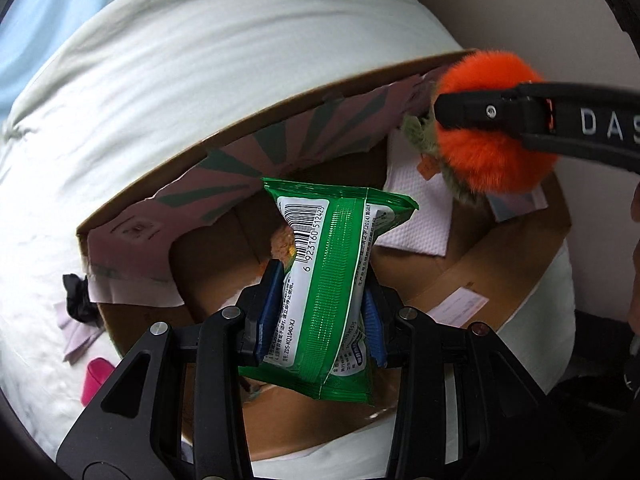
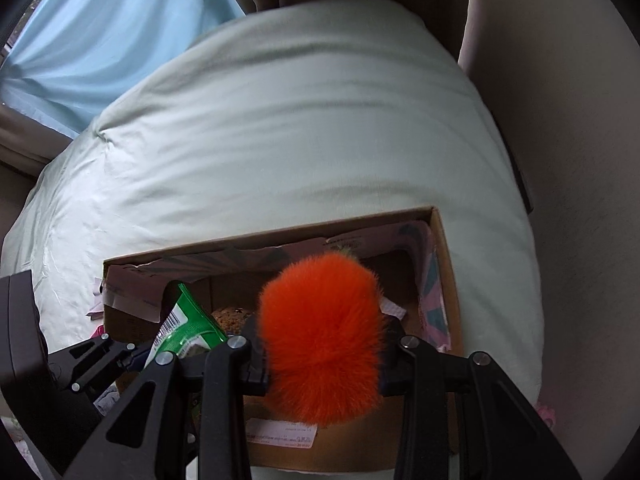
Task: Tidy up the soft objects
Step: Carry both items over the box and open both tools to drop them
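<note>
My left gripper (image 1: 320, 312) is shut on a green wet-wipes pack (image 1: 332, 280) and holds it upright over the open cardboard box (image 1: 500, 256). My right gripper (image 2: 322, 354) is shut on a fluffy orange plush toy (image 2: 322, 336) with a green tuft, above the same box (image 2: 448, 280). In the left wrist view the orange plush (image 1: 492, 136) and the right gripper's finger (image 1: 480, 110) show at the upper right, over the box's far corner. In the right wrist view the green pack (image 2: 184, 330) and the left gripper show at the lower left.
The box sits on a bed with a pale sheet (image 1: 180, 80). Inside lie a white tissue (image 1: 416, 208), a brown round item (image 2: 230, 318) and torn pink paper lining (image 1: 132, 240). A black scrunchie (image 1: 78, 296) and a pink item (image 1: 94, 376) lie left of the box. A wall (image 2: 568, 160) stands to the right.
</note>
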Demonstrator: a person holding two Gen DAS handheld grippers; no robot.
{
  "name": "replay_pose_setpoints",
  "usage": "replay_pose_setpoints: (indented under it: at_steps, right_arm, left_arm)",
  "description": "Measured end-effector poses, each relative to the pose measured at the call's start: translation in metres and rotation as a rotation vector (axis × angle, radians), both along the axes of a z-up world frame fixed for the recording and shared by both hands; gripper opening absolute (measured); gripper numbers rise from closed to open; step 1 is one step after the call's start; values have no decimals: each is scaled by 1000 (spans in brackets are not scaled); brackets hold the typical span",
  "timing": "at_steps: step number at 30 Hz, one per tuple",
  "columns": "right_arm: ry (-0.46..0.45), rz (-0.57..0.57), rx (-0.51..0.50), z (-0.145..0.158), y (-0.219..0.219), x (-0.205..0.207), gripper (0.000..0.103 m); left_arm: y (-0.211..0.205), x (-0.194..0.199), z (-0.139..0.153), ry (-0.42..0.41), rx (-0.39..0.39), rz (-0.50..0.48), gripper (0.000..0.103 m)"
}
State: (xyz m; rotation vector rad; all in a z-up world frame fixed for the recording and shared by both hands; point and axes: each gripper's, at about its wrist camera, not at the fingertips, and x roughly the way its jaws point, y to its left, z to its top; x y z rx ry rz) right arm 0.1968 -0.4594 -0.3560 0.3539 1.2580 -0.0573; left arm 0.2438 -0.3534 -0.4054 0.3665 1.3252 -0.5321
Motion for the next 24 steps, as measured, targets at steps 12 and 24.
replay_pose_setpoints:
  at_steps: [12, 24]
  right_arm:
    - [95, -35, 91, -17, 1, 12, 103]
    - [25, -18, 42, 17, 17, -8, 103]
  left_arm:
    - [19, -5, 7, -3, 24, -27, 103]
    - [38, -19, 44, -60, 2, -10, 103]
